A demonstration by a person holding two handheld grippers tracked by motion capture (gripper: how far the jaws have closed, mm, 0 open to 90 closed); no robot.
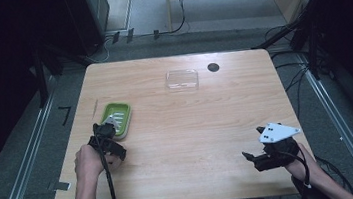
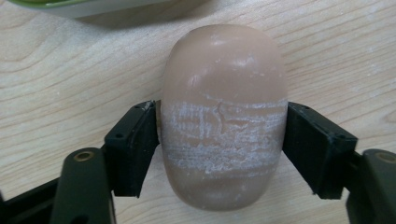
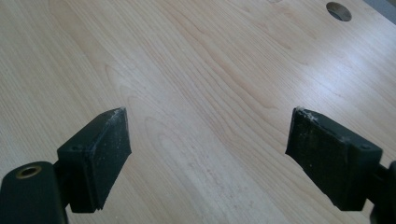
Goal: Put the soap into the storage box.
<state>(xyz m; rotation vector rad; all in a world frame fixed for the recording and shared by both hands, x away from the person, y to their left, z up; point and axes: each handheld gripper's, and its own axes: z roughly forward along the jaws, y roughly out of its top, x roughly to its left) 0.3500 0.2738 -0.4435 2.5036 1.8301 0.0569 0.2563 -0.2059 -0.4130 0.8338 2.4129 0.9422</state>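
Left gripper (image 2: 223,144) pinches tan soap bar (image 2: 223,116) beside green dish (image 1: 117,119); probably slick, could squirt out. Right gripper (image 3: 208,140) gapes empty.

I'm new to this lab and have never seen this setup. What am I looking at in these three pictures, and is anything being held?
A person sits at a wooden table with a hand-held two-jaw gripper in each hand. The high view looks down from above; the other two views come from cameras riding on each gripper. The left gripper has its jaws pressed on the sides of a tan bar of soap, which lies on the table beside a green soap dish. The right gripper is open with nothing between its jaws, near the table's right front corner. Farther back lie a clear plastic lid and a round hole in the tabletop.
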